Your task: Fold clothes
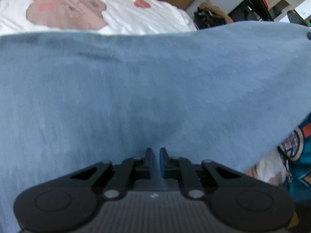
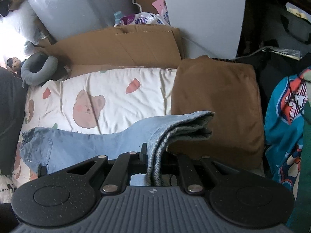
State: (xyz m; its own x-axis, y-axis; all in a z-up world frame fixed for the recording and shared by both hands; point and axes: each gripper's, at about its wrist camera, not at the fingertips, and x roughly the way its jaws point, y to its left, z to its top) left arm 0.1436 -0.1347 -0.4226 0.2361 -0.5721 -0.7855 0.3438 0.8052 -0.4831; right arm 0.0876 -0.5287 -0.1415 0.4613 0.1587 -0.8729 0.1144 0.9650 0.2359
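**Jeans gripped at both ends over the bed**

The right gripper (image 2: pixel 155 155) is clamping its fingers on a bunched, folded edge of the light blue jeans (image 2: pixel 81 145), the denim layers rising between them and hanging out over the folded brown garment (image 2: pixel 215 104). The rest of the jeans is trailing left across the bear-print bedsheet (image 2: pixel 108 89), back pocket showing. In the left wrist view, the left gripper (image 1: pixel 155 155) is sitting with its blue-padded fingers nearly closed, only a narrow gap between them, pressed into the denim; whether cloth is pinched there cannot be told. A cardboard sheet (image 2: pixel 124 46) is leaning behind the bed.
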